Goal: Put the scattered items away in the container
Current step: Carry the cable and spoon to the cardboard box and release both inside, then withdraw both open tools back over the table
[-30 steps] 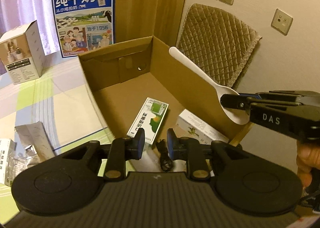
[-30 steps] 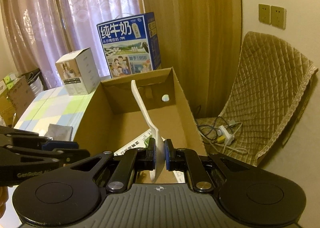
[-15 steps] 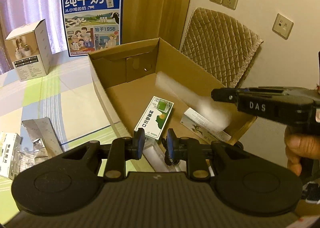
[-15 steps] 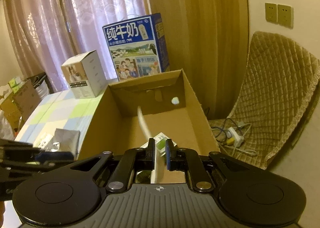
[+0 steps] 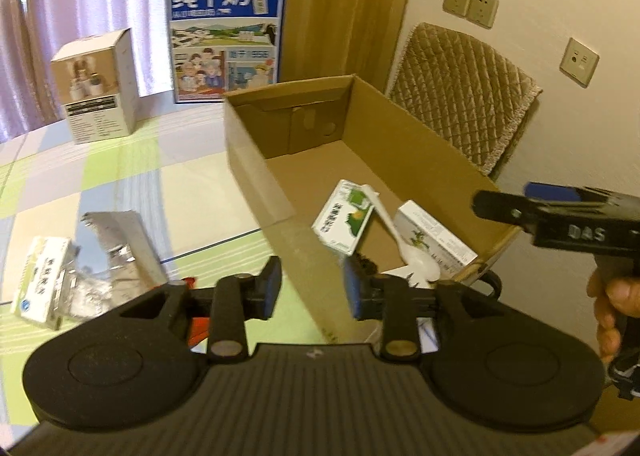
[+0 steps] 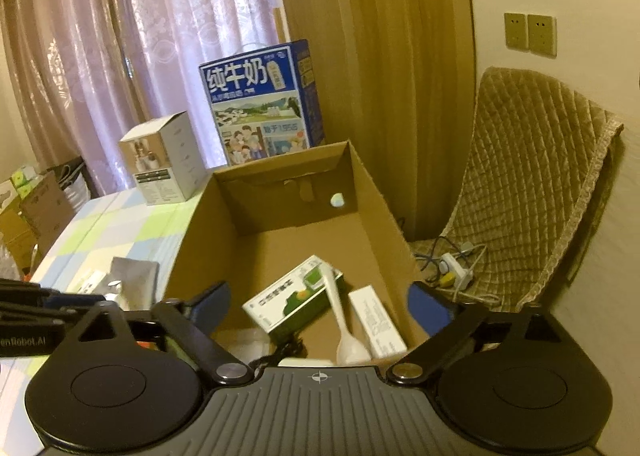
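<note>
The open cardboard box [image 5: 256, 160] [image 6: 192, 240] stands on the checked table. Inside it, a white spoon [image 5: 390, 224] [image 6: 338, 312] lies free between a green-and-white carton [image 5: 344, 222] [image 6: 292, 298] and a slim white box [image 5: 436, 234] [image 6: 376, 322]. My right gripper [image 6: 320, 304] hangs over the box's near end, its jaws opening wide and holding nothing; its tip [image 5: 500, 208] shows from the side. My left gripper [image 5: 313, 288] hovers at the box's near left corner, its jaws opening a little with nothing between them. A silver pouch [image 5: 120, 244] [image 6: 132, 276] and a small packet [image 5: 38, 284] lie on the table, left of the box.
A blue milk carton [image 5: 226, 36] and a white cube box [image 5: 96, 88] stand behind the cardboard box. A quilted chair [image 5: 460, 104] sits to the right by the wall, a power strip [image 6: 452, 260] on its seat. A person's hand [image 5: 612, 308] grips the right tool.
The right gripper went from shut on the spoon to wide open, and the spoon dropped into the box. The left gripper shifted left and its jaws parted somewhat.
</note>
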A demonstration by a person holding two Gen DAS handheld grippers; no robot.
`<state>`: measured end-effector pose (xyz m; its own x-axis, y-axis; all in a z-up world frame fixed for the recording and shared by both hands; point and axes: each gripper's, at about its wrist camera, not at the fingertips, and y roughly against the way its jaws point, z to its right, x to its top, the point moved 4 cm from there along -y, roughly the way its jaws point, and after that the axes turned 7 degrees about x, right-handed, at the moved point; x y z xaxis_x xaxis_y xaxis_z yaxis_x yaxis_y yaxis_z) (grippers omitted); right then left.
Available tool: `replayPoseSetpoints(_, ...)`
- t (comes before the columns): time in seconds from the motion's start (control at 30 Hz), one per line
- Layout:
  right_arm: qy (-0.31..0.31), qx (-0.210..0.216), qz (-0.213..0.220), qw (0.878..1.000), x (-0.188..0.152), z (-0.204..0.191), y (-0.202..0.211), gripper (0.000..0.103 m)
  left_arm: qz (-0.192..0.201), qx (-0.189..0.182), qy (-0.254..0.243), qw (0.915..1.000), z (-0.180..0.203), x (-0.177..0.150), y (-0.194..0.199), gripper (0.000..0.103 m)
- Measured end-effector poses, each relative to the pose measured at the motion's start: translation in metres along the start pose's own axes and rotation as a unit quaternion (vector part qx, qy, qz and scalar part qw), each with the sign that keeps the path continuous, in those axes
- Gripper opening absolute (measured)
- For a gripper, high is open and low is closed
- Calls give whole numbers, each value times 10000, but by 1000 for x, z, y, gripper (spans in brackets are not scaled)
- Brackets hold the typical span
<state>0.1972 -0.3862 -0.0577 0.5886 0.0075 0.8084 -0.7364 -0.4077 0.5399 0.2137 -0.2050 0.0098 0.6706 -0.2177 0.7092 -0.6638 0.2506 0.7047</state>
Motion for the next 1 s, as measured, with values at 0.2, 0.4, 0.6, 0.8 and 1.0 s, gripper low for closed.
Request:
replayPoseSetpoints(0.2,104,180,-117,9997,-11,-28,13,101,71,237,124,9996,-26,-14,25,55)
replayPoseSetpoints(0.4,164,406,-146,9989,-22,-62,26,101,146,581,284,9978,-66,-36,56,87)
replayPoseSetpoints(0.6,318,720,-257,9966,-30,-105,24,101,86,993,494,9938,-113,-66,84,94)
replayPoseSetpoints(0.8,594,974,-470,9924,-45,-146,11,101,-16,1284,684,9894,-151,-94,102,95)
replayPoseSetpoints(1.0,765,1099,-648,9889,-58,-175,-2,101,-102,1307,938,9869,-180,-113,111,95)
